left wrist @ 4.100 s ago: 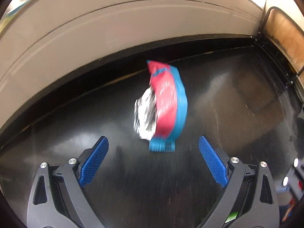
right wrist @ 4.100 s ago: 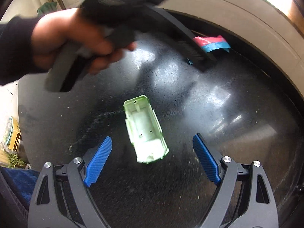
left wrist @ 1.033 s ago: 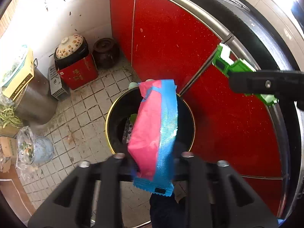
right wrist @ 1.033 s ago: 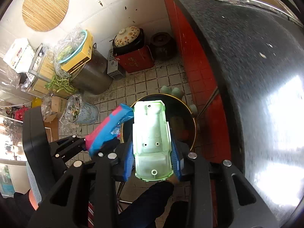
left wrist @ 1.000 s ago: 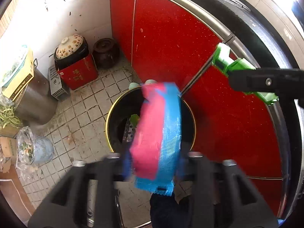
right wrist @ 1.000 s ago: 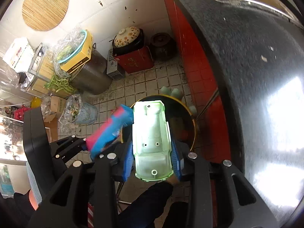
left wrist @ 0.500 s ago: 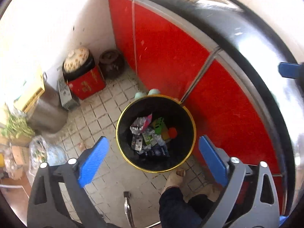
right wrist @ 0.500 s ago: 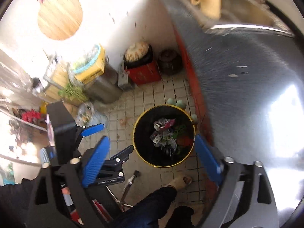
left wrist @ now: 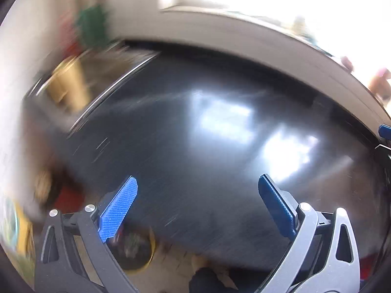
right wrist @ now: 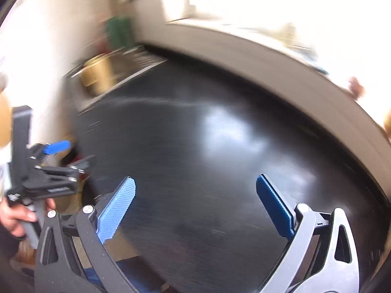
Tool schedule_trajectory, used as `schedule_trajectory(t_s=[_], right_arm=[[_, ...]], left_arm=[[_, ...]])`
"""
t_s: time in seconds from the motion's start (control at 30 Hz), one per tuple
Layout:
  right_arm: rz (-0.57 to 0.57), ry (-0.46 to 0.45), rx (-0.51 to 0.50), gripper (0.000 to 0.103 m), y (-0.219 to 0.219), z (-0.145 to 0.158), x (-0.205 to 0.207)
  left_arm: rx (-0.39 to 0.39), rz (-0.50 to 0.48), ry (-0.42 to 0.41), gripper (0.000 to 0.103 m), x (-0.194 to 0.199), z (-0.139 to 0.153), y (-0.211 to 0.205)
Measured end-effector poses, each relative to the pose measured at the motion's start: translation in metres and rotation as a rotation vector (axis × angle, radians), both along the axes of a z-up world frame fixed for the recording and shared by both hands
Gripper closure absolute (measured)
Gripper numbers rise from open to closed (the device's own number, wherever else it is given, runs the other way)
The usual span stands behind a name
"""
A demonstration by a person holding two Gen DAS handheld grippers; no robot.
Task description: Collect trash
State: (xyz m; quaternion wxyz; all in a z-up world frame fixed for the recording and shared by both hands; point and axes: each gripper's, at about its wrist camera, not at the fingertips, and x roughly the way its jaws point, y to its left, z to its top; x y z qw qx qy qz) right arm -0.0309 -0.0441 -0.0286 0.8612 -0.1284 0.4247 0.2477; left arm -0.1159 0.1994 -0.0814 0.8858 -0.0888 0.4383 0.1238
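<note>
Both views are blurred by motion. My left gripper (left wrist: 197, 178) is open over the black countertop (left wrist: 195, 127), with nothing between its blue pads. My right gripper (right wrist: 195, 178) is also empty over the same countertop (right wrist: 220, 146), its jaws opening to full width. In the right wrist view a hand (right wrist: 14, 214) holds the left gripper (right wrist: 66, 155) at the left edge. A blue tip of the right gripper (left wrist: 385, 130) shows at the right edge of the left wrist view. The black trash bin with its yellow rim (left wrist: 150, 256) lies low, behind the left finger. No trash shows on the counter.
A steel sink with a yellow mug (left wrist: 66, 83) (right wrist: 97, 73) sits at the counter's far left. A pale wall ledge (left wrist: 244, 39) and a bright window run behind. A green object (right wrist: 117, 31) hangs on the left wall. The person's leg (left wrist: 207, 278) shows below.
Both grippers opened and let the pink-blue wrapper and the green plastic piece fall into the bin. Both then swung up from the bin to the black countertop.
</note>
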Motion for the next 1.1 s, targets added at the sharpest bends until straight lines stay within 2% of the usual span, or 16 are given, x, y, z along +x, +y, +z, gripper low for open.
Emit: schedule_trajectory(t_s=[0.07, 0.17, 0.2, 0.37, 0.43, 0.57, 1.1], right_arm=[[-0.156, -0.012, 0.022, 0.007, -0.046, 0.010, 0.009], [-0.320, -0.013, -0.001, 0.007, -0.093, 0.015, 0.018], [-0.374, -0.013, 0.023, 0.007, -0.111, 0.018, 0.020], [-0.522, 0.014, 0.049, 0.007, -0.162, 0.019, 0.025], [-0.543, 0.023, 0.077, 0.007, -0.168, 0.019, 0.023], [-0.561, 0.032, 0.063, 0.007, -0.186, 0.015, 0.021], [-0.543, 0.066, 0.064, 0.007, -0.182, 0.004, 0.031]], left_arm=[[0.018, -0.088, -0.013, 0.007, 0.027, 0.010, -0.027], [-0.011, -0.225, -0.003, 0.007, 0.063, 0.024, -0.071], [-0.022, -0.258, 0.012, 0.007, 0.071, 0.024, -0.082], [-0.011, -0.367, 0.053, 0.007, 0.104, 0.030, -0.139], [0.004, -0.383, 0.059, 0.007, 0.110, 0.031, -0.152], [0.010, -0.386, 0.083, 0.007, 0.120, 0.032, -0.166], [0.007, -0.341, 0.100, 0.007, 0.128, 0.032, -0.168]])
